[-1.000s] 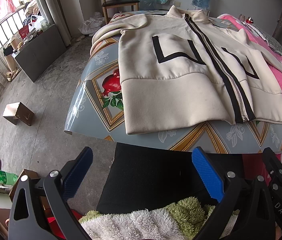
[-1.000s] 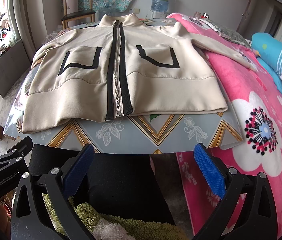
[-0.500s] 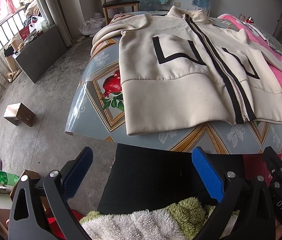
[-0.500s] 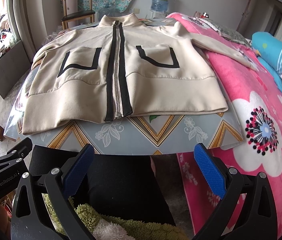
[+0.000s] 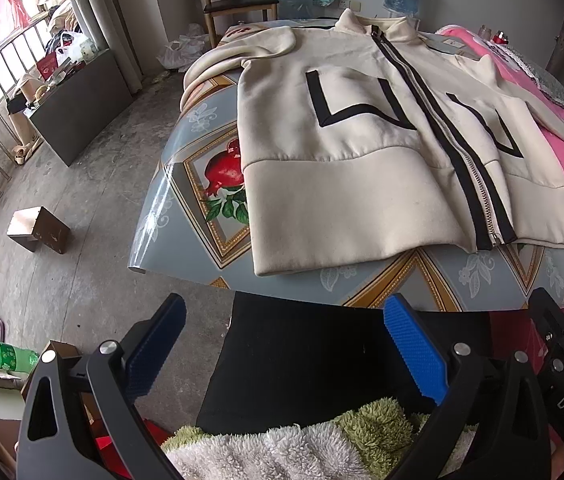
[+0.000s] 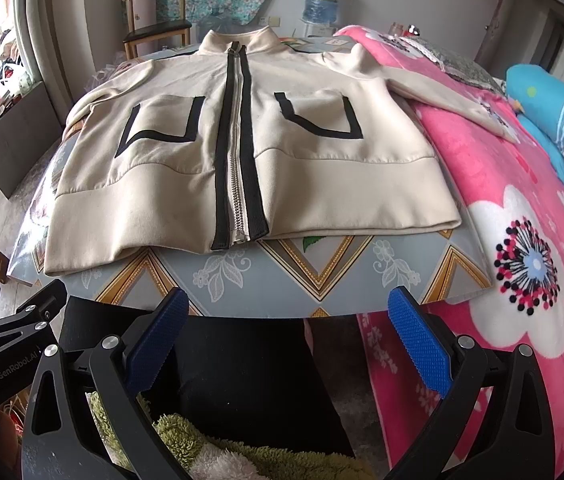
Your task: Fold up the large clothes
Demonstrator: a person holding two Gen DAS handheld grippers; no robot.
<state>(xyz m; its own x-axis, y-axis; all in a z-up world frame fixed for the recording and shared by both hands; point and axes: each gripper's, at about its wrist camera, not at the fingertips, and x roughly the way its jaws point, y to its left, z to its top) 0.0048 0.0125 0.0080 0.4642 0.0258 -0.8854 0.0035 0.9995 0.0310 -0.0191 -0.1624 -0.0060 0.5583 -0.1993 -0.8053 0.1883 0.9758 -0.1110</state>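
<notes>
**Right wrist view: cream jacket spread flat, both grippers wide apart and empty**

Right wrist view shows the cream jacket (image 6: 242,152) lying face up and zipped on the tabletop (image 6: 322,276), collar at the far end, hem near the front edge. Black strips run along the zipper (image 6: 236,168) and outline two chest pockets. Its right sleeve reaches onto the pink floral blanket (image 6: 522,240) just beside the tabletop; the other sleeve, seen from the left wrist view, drapes over the far-left corner.

The right gripper (image 6: 284,340) hangs short of the front edge, blue pads spread wide, holding nothing. The left gripper (image 5: 282,344) does likewise, jaws wide and empty, near the hem's left corner.

Farther out stand a wooden chair (image 6: 158,20), a water bottle (image 6: 322,0), and a cardboard box (image 5: 38,230) on the concrete floor.
</notes>
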